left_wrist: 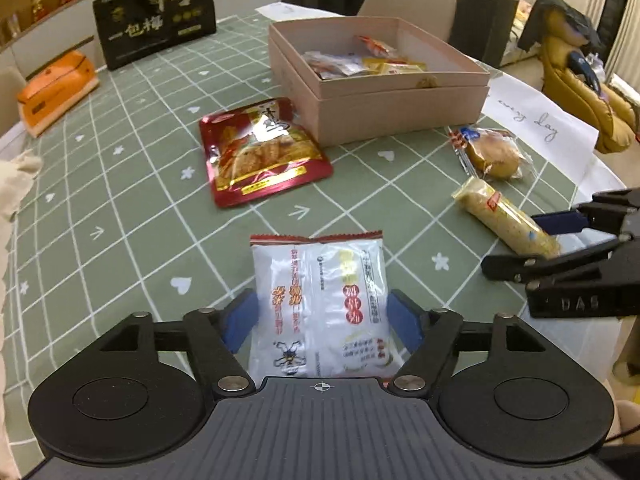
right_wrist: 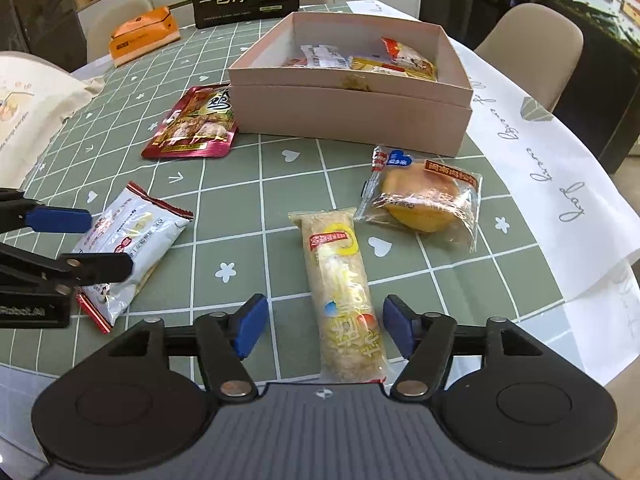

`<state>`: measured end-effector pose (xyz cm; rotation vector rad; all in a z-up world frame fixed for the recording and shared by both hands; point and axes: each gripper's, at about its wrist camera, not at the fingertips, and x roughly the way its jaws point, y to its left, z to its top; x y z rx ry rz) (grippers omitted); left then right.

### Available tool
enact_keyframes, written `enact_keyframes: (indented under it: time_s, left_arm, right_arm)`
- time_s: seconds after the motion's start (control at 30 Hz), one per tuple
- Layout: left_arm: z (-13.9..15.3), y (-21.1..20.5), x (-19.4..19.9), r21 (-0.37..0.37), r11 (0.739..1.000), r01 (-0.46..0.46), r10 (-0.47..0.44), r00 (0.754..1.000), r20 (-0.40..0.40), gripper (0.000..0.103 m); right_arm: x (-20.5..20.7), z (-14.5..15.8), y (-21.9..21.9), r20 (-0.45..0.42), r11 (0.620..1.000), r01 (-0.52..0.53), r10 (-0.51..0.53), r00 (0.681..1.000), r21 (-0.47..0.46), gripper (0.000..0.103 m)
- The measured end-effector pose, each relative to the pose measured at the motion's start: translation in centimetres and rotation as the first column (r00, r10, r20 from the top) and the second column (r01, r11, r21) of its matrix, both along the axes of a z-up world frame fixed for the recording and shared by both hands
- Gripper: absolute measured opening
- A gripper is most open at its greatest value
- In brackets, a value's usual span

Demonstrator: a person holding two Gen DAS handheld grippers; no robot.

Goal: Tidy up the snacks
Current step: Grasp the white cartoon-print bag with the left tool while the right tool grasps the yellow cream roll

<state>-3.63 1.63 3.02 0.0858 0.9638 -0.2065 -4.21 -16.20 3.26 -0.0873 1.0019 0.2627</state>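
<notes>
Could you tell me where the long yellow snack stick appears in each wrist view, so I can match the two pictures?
Left wrist: long yellow snack stick at right edge, by the right gripper.
Right wrist: bottom centre, between open fingers.
Shared landmark: pink box.

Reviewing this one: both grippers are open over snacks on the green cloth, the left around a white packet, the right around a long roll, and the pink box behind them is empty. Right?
Not quite: the pink box is not empty; the right wrist view shows several wrapped snacks inside. The rest holds: left gripper open around the white packet, right gripper open around the long roll.
</notes>
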Motion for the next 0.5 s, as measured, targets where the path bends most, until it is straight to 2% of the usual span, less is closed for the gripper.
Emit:
enact_keyframes:
  time_s: [0.13,0.23,0.3,0.33,0.5]
  left_arm:
    - [-0.3,0.1,1.5,-0.031,0.998,-0.059,0.057,0.997,-0.056,0.083]
    - [-0.6,-0.1,1.7,-0.018,0.998,-0.057,0.055,0.996,-0.069,0.082]
    - [-0.6,-0.1,1.5,-0.021,0.999,-0.049,0.048,0.997,-0.065,0.082]
    - [-0.6,0.0,1.4,-0.028,0.999,-0.046,0.044,0.997,-0.064,0.082]
    - [0.0,0.2,0.4,-0.081,0.996,-0.022,0.02,0.999,-0.036,0.081]
  right_arm:
    - [0.6,0.0,0.6,0.001,1.0,-0.016,0.016,1.0,-0.007,0.066]
    - [1.2,0.1,1.0,-0.006,1.0,-0.013,0.013,1.0,0.003,0.064]
    - [1.3,0.4,1.1,-0.003,1.0,-0.017,0.017,1.0,0.001,0.047]
    - [1.2,0.6,1.2,-0.002,1.0,-0.025,0.025,1.0,-0.006,0.028]
    - [0.7,2.9,0.0,-0.019,0.997,-0.029,0.03,0.999,0.066,0.028]
